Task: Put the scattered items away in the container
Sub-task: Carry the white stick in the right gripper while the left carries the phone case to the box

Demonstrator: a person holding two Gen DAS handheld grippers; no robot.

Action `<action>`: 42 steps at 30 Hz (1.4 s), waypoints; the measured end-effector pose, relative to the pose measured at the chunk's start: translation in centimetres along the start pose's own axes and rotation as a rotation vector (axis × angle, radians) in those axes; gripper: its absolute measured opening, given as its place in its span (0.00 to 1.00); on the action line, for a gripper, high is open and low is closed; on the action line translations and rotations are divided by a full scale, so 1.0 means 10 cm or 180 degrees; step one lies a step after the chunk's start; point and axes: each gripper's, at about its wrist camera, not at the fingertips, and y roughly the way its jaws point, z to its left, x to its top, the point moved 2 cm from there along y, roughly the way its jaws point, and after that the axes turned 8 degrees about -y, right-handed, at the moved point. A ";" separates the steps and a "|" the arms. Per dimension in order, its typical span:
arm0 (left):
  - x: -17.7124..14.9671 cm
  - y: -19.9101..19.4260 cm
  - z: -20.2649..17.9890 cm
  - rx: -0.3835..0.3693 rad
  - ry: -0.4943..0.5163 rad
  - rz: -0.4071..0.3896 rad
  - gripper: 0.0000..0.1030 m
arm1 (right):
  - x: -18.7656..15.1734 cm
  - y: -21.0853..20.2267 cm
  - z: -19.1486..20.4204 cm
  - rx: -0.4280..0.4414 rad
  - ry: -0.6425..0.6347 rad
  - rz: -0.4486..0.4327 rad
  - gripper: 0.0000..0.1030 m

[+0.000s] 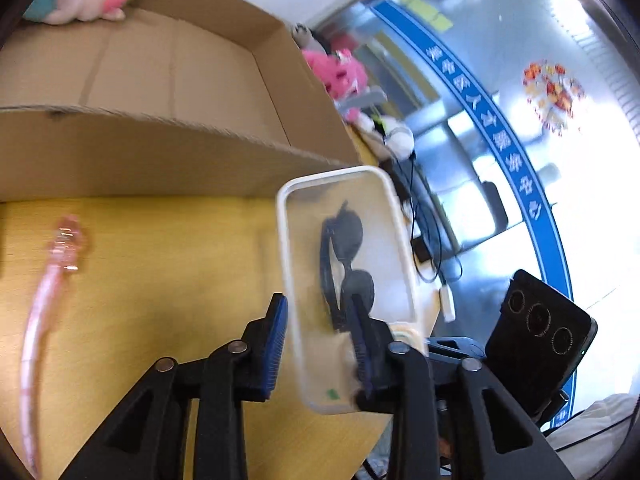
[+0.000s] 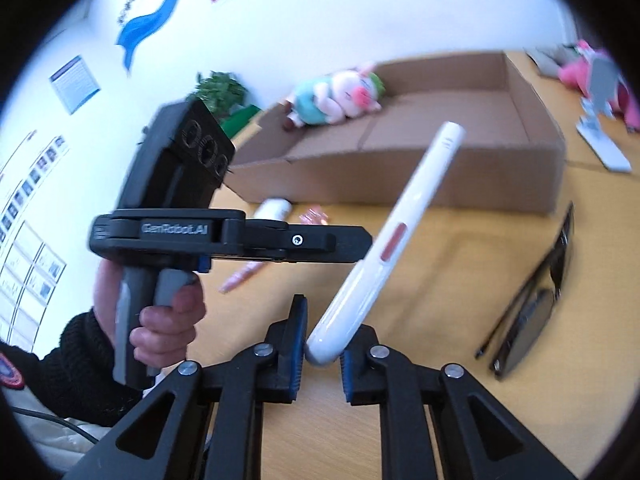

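My left gripper (image 1: 318,308) is shut on the near end of a clear plastic tub (image 1: 344,248) with a white rim, held up over the yellow table (image 1: 160,280). Dark sunglasses (image 1: 344,256) show through it; whether they lie inside I cannot tell. My right gripper (image 2: 326,334) is shut on the butt end of a white pen-shaped device (image 2: 404,224) with a red button, which points up toward the open cardboard box (image 2: 440,120). The box (image 1: 160,80) holds a pastel plush toy (image 2: 340,92) at its far corner. Another pair of sunglasses (image 2: 536,300) lies on the table to the right.
A pink beaded strap (image 1: 44,300) lies on the table left of my left gripper. A white bottle (image 2: 274,208) lies in front of the box. A pink plush (image 2: 580,68) and a white stand (image 2: 600,132) sit right of the box. A person's hand (image 2: 160,320) holds the left gripper's handle.
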 end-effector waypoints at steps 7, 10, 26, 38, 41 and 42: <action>0.19 -0.32 -0.01 -0.0504 -0.0066 -0.0219 0.73 | 0.24 -0.17 0.20 0.0568 -0.0112 -0.0129 0.11; 0.24 -0.41 -0.03 -0.0647 -0.0041 -0.0206 0.71 | 0.33 -0.16 0.25 0.0739 -0.0127 -0.0128 0.12; 0.61 -1.29 0.02 -0.1047 -0.0013 -0.0645 0.20 | 0.65 -0.11 0.39 0.1090 -0.0354 -0.0035 0.12; 1.50 -1.42 -0.41 -0.0720 0.0487 -0.0659 0.00 | 1.59 -0.11 0.29 0.0819 -0.0834 -0.0224 0.11; 1.78 -1.37 -0.35 -0.0403 0.0434 -0.0773 0.11 | 1.78 -0.03 0.18 0.0543 -0.0887 -0.0218 0.11; 1.86 -1.35 -0.32 -0.0353 0.0407 -0.0790 0.38 | 1.82 0.01 0.15 0.0357 -0.0952 -0.0193 0.11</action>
